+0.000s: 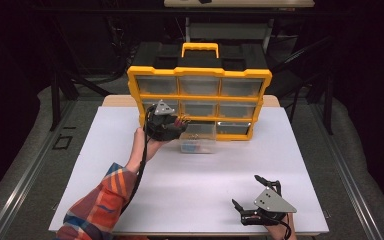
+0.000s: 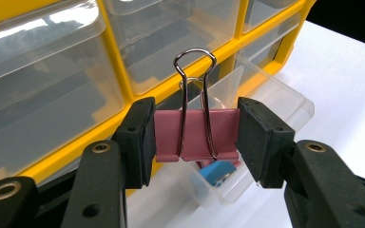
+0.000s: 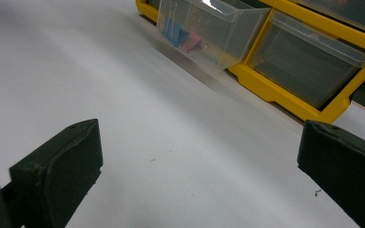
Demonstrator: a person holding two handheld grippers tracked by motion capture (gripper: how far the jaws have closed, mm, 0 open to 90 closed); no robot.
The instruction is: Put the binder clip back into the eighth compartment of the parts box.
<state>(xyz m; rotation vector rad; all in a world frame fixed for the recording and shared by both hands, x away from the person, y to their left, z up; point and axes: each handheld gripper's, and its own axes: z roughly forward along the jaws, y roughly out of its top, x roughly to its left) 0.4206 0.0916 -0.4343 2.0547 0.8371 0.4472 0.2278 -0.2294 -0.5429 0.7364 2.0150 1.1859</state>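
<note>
Clamping pink binder clip (image 2: 196,135) (left gripper (image 2: 195,142)) above drawer (image 2: 285,102)

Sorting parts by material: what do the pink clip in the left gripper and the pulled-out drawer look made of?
Binder clip: seemingly painted sheet metal, matte pink, with shiny wire handles.
Drawer: probably clear hard plastic; the clips inside show through its walls.

Pink binder clip (image 2: 197,134) with silver wire handles, held upright, handles pointing up, body pinched at both sides, raised above pulled-out clear drawer (image 2: 285,102). Drawer drawn out from yellow organizer's bottom row, blue clip (image 2: 217,172) seen inside.
</note>
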